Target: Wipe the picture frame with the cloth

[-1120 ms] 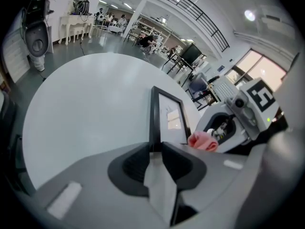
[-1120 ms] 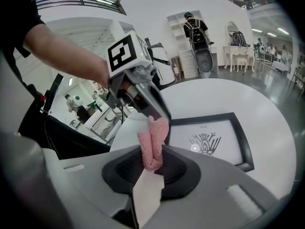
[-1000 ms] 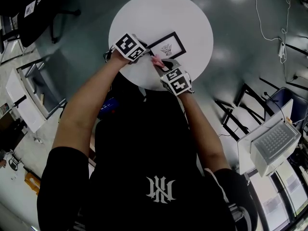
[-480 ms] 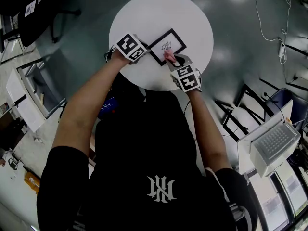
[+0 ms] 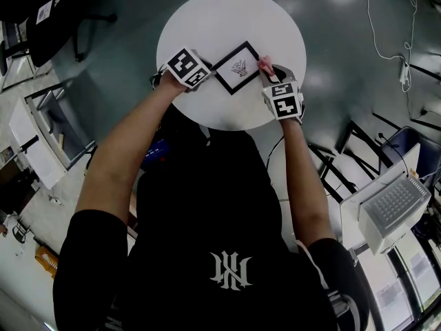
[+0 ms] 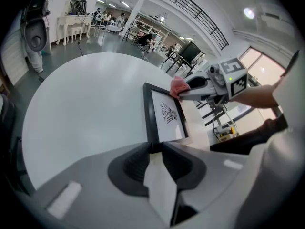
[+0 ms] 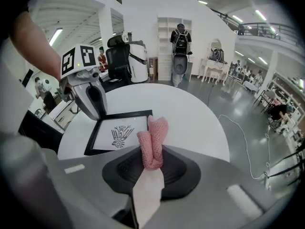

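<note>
A black picture frame with a white print lies flat on the round white table. My left gripper is shut on the frame's left corner; in the left gripper view the frame runs straight into the closed jaws of the left gripper. My right gripper is shut on a rolled pink cloth. That cloth touches the frame's right corner. The right gripper view has the frame just left of the cloth, with the left gripper at its far end.
The table's rim is close to the person's body. A white cable trails on the grey floor at the right. White equipment stands at the lower right, and desks stand at the left.
My right gripper has carried the pink cloth rightwards along the frame's near edge to its right corner. The left gripper has held still on the frame.
</note>
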Tool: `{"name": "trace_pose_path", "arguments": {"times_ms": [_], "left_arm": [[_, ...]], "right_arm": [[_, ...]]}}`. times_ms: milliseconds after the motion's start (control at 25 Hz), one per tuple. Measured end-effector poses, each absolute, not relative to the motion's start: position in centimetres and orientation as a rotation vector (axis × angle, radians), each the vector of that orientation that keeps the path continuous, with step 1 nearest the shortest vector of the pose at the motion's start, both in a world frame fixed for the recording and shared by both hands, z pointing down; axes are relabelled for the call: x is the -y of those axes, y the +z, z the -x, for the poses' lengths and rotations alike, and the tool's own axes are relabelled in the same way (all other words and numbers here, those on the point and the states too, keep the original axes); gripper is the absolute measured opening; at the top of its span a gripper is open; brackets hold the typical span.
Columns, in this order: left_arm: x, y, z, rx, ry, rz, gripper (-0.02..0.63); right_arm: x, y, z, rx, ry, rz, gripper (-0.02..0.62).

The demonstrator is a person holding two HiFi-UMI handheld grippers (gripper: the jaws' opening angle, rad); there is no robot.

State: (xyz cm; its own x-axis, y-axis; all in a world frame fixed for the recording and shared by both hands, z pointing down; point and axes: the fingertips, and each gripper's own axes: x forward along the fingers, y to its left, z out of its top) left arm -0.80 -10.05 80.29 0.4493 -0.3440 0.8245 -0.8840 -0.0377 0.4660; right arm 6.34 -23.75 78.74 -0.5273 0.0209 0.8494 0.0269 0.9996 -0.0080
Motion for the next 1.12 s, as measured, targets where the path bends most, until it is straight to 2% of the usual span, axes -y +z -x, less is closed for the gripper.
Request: {"name": "trace_pose_path", "arguments": {"times_ms": [280, 560, 800, 920, 1120], "left_arm": [[10.2, 80.3, 1.4, 1.109, 0.583, -1.591, 0.080], [8.2, 76.7, 2.4, 1.087, 0.682, -1.671, 0.078], [11.6, 62.3, 3.9, 1.287, 0.456, -1.917, 0.074], [13.0, 54.2, 3.9, 1.393, 0.362, -2.032, 0.029], [13.8, 41.6, 3.3, 1.494, 0.169, -2.250, 0.003]], "right_arm": [[26.3, 77.6, -7.9, 2.182, 0.163, -0.148, 0.080], [23.4, 66.0, -5.8, 2.514, 0.483, 0.032, 0.080], [20.2, 50.0, -4.7, 2.829, 0.697, 0.431, 0.080], [18.8, 43.1, -4.5, 2.929, 0.648, 0.563, 0.080], [16.6, 33.7, -5.7, 3.078, 0.459, 0.661, 0.080]]}}
